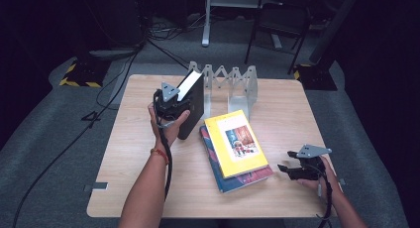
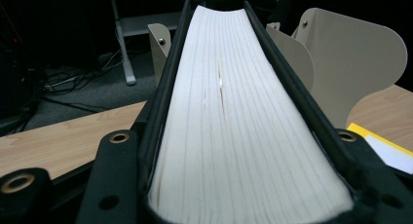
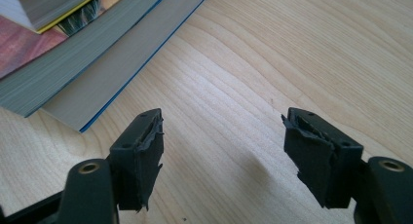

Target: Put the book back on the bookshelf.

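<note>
While the left tongs (image 1: 174, 105) stand clamped on a black hardcover book (image 1: 192, 105), raised upright above the far left part of the worktop (image 1: 148, 188), a grey folding book rack (image 1: 229, 84) stands just behind and to the right of it at the worktop's far edge. The rack is made of flat metal plates with rounded tops, joined by a zigzag hinge; in the left gripper view two of its pale plates (image 2: 358, 63) rise close beside the book's right cover. Near the middle of the worktop lies a stack of two books: a yellow paperback (image 1: 235, 142) with a small picture on its cover rests on a larger book with a blue and red cover (image 1: 245, 178), both flat and turned at a slant. The held book's lower corner is near this stack.

Seen along the left tongs, the black book (image 2: 234, 126) shows a thick, cream block of pages, finely lined, slightly bowed between thin dark covers, and each jaw presses a cover.

The right tongs (image 1: 289, 167) are apart and hold nothing, low over the near right of the pale wood-grain worktop (image 3: 272, 58); their black pads (image 3: 146, 146) look torn and ragged. The stack's page edges (image 3: 63, 83) lie just ahead of them.
</note>
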A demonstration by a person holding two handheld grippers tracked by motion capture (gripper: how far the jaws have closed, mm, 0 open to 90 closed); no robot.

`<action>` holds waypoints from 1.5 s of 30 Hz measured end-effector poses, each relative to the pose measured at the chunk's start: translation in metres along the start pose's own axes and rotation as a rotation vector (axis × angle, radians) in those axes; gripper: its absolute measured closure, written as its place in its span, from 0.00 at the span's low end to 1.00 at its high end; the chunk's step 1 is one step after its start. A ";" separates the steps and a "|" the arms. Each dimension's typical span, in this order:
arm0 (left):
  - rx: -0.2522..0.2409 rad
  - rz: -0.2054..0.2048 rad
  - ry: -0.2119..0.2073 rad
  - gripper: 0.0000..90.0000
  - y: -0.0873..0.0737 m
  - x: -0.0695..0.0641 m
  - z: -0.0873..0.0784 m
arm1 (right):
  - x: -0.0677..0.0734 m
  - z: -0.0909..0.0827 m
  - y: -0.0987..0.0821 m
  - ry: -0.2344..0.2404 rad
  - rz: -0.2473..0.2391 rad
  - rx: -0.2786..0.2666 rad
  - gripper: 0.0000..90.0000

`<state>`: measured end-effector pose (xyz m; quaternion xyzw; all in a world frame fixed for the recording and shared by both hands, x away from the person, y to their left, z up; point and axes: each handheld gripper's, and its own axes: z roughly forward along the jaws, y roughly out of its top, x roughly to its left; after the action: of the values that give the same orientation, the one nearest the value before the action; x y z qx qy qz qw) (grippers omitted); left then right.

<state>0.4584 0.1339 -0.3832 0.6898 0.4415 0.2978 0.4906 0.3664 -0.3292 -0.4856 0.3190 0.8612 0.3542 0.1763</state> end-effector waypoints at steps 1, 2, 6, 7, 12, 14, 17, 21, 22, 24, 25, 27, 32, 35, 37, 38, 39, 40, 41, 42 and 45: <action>0.001 0.001 0.000 0.53 0.001 -0.001 -0.001 | 0.000 0.000 0.000 -0.001 0.000 0.000 0.35; 0.003 0.012 0.007 0.53 0.002 -0.002 -0.003 | 0.000 0.000 0.000 0.001 0.004 0.004 0.35; 0.014 0.030 0.021 0.52 0.006 -0.005 -0.006 | 0.000 0.000 0.000 -0.016 0.000 -0.009 0.36; 0.008 0.033 0.017 0.51 0.006 -0.005 -0.006 | 0.000 -0.001 0.000 -0.020 0.000 -0.018 0.36; 0.027 0.044 -0.001 0.51 0.012 -0.004 -0.003 | 0.001 0.001 0.000 -0.016 -0.005 -0.011 0.36; 0.041 0.058 0.008 0.52 0.015 -0.004 -0.002 | 0.001 0.001 0.000 -0.014 -0.007 -0.010 0.36; 0.062 0.064 0.012 0.54 0.020 -0.004 -0.001 | 0.001 0.001 0.000 -0.012 -0.003 -0.011 0.36; 0.058 0.039 0.032 0.57 0.025 -0.007 0.003 | 0.001 0.002 0.000 -0.012 0.000 -0.002 0.36; 0.054 0.025 0.040 0.57 0.028 -0.006 0.005 | 0.001 0.002 0.000 -0.011 0.000 -0.001 0.37; 0.049 0.011 0.064 0.57 0.032 -0.007 0.009 | 0.001 0.002 0.000 -0.008 -0.003 -0.001 0.37; 0.051 0.017 0.073 0.57 0.035 -0.009 0.012 | 0.001 0.002 0.000 -0.007 -0.003 -0.002 0.37; 0.061 0.024 0.087 0.58 0.044 -0.013 0.019 | 0.001 0.002 -0.001 -0.007 -0.001 -0.001 0.37; 0.077 0.032 0.102 0.58 0.058 -0.014 0.038 | 0.000 0.003 -0.003 -0.005 -0.001 0.010 0.37; 0.077 0.032 0.100 0.58 0.061 -0.014 0.045 | 0.000 0.003 -0.003 -0.004 0.000 0.006 0.37; 0.081 0.031 0.102 0.58 0.064 -0.013 0.051 | 0.000 0.003 -0.003 0.000 0.000 0.004 0.37; 0.078 0.030 0.107 0.58 0.065 -0.012 0.054 | 0.000 0.003 -0.003 0.001 0.001 0.004 0.37; 0.080 0.026 0.110 0.58 0.067 -0.012 0.057 | 0.000 0.003 -0.003 0.005 0.006 0.002 0.37; 0.078 0.026 0.110 0.58 0.069 -0.011 0.059 | -0.001 0.004 -0.004 0.006 0.007 0.004 0.37; 0.071 0.025 0.113 0.58 0.070 -0.011 0.062 | -0.001 0.004 -0.004 0.007 0.006 0.004 0.37; 0.067 0.028 0.117 0.58 0.072 -0.011 0.065 | -0.001 0.004 -0.004 0.009 0.007 0.004 0.37; 0.053 0.037 0.123 0.58 0.075 -0.012 0.072 | -0.001 0.004 -0.003 0.027 0.005 -0.005 0.37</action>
<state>0.5377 0.0835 -0.3365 0.6910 0.4658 0.3369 0.4383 0.3677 -0.3300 -0.4905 0.3160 0.8617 0.3611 0.1648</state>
